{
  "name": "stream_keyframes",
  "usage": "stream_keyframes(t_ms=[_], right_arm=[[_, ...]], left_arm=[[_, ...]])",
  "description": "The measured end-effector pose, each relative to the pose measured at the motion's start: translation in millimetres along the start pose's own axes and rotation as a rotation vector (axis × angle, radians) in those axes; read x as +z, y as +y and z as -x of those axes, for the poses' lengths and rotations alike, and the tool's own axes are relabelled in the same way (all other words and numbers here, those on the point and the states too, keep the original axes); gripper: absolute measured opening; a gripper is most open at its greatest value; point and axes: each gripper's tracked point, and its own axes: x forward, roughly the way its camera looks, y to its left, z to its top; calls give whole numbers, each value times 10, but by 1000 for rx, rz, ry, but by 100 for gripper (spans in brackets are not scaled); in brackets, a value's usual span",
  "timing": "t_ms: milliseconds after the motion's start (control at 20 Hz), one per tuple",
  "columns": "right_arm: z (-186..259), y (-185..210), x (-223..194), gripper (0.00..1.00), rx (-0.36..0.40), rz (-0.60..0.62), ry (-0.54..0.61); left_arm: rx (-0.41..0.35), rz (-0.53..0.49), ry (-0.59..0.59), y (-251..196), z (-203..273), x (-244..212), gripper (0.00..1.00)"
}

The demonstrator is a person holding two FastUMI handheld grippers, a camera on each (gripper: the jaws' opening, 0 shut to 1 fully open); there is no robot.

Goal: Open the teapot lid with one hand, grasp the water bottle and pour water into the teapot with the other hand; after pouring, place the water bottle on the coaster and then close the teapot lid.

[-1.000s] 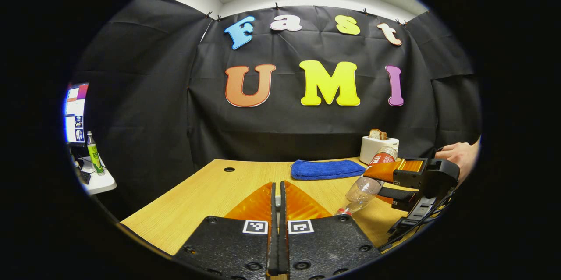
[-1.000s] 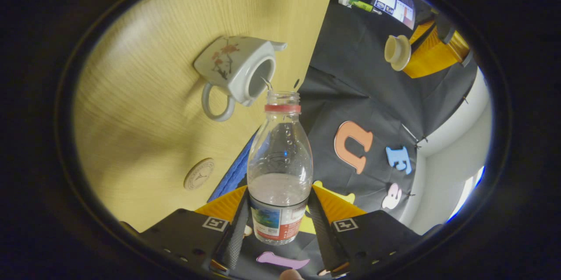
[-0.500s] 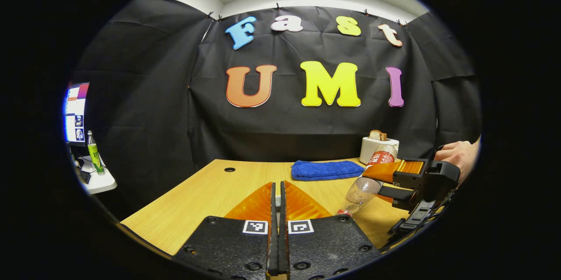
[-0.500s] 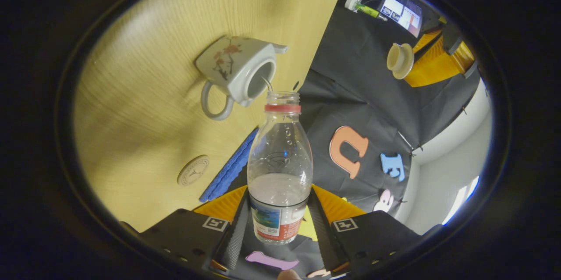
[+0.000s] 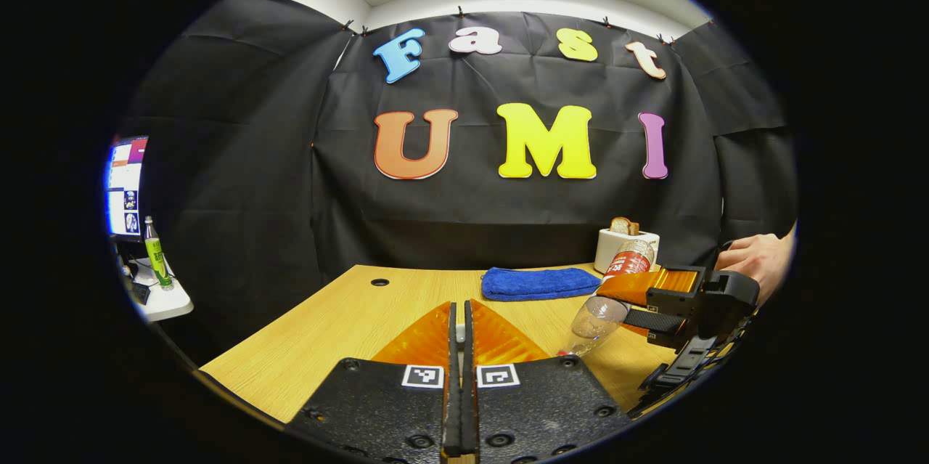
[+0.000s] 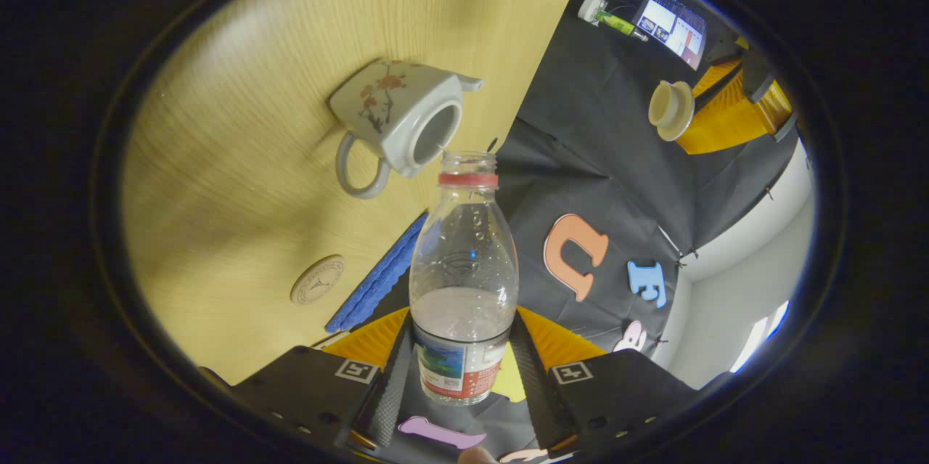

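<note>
1. The water bottle [image 6: 464,282], uncapped and tipped neck-down, is pinched at its labelled base by the right gripper [image 6: 462,377], both fingers pressing its sides; its mouth sits just beside the open teapot [image 6: 398,123] on the counter [image 6: 239,159].
2. The teapot lid [image 6: 670,108] is clamped in the left gripper [image 6: 729,104], held well apart from the pot.
3. The round coaster [image 6: 317,279] lies near a blue towel [image 5: 538,282].
</note>
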Motion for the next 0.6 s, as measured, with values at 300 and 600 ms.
stream_keyframes(t_ms=[300,600], right_arm=[[34,57,-42,71,20,-129,6],[103,386,-25,73,160,-516,20]], left_arm=[[8,20,-15,61,42,62,2],[15,37,-23,92,63,85,2]])
